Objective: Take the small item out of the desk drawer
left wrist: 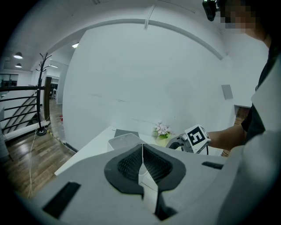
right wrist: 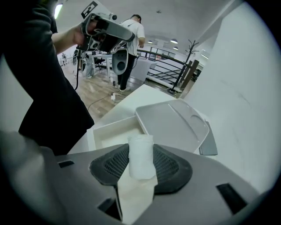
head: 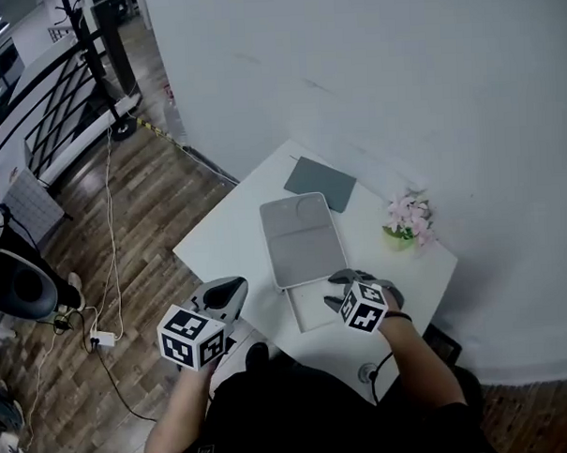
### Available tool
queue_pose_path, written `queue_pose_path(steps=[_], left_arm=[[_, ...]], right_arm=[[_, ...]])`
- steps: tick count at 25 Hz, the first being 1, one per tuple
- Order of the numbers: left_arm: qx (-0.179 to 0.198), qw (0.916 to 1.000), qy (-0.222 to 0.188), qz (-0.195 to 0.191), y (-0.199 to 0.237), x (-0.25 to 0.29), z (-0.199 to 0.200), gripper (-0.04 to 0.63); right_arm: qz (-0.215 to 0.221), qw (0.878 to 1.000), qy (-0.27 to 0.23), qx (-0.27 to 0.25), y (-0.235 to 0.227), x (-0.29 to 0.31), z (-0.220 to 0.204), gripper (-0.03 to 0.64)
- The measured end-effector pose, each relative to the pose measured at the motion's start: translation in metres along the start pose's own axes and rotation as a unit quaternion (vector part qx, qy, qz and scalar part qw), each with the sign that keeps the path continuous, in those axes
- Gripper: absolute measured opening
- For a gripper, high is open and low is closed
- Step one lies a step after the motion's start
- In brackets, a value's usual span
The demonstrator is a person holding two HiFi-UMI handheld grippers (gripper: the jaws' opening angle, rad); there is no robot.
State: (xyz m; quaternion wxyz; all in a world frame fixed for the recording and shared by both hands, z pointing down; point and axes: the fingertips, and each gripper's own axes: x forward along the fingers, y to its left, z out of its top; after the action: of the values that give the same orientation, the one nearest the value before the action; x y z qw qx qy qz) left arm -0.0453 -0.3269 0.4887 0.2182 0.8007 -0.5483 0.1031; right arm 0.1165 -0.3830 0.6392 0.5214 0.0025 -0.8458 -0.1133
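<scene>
A small white cylinder (right wrist: 141, 156) stands upright between the black pads of my right gripper (right wrist: 141, 166), which is shut on it. Below and beyond it the desk drawer (right wrist: 112, 132) is pulled out, pale inside with nothing visible in it. In the head view the right gripper (head: 341, 289) hovers over the open drawer (head: 311, 309) at the front edge of the white desk (head: 228, 242). My left gripper (head: 225, 294) is held up off the desk's front left side. Its pads (left wrist: 131, 165) meet along a line with nothing between them.
A grey tray (head: 301, 239) lies on the desk just behind the drawer, with a dark flat pad (head: 320, 183) behind it and a small pot of pink flowers (head: 410, 220) at the right. A white wall stands behind the desk. Cables trail over the wooden floor at the left.
</scene>
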Motion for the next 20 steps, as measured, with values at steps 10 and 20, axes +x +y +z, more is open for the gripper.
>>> queue_pose_path(steps=[10,20], left_arm=[[0.046,0.9969,-0.004,-0.063,-0.002,0.032,0.037,0.014],[0.094,0.9858,-0.002,-0.139,-0.034,0.061,0.063,0.014]], right_arm=[[-0.072,0.978,-0.113,0.158,-0.010,-0.066,0.017,0.169],[-0.150,0.937,-0.198,0.244,-0.017,-0.136,0.023,0.169]])
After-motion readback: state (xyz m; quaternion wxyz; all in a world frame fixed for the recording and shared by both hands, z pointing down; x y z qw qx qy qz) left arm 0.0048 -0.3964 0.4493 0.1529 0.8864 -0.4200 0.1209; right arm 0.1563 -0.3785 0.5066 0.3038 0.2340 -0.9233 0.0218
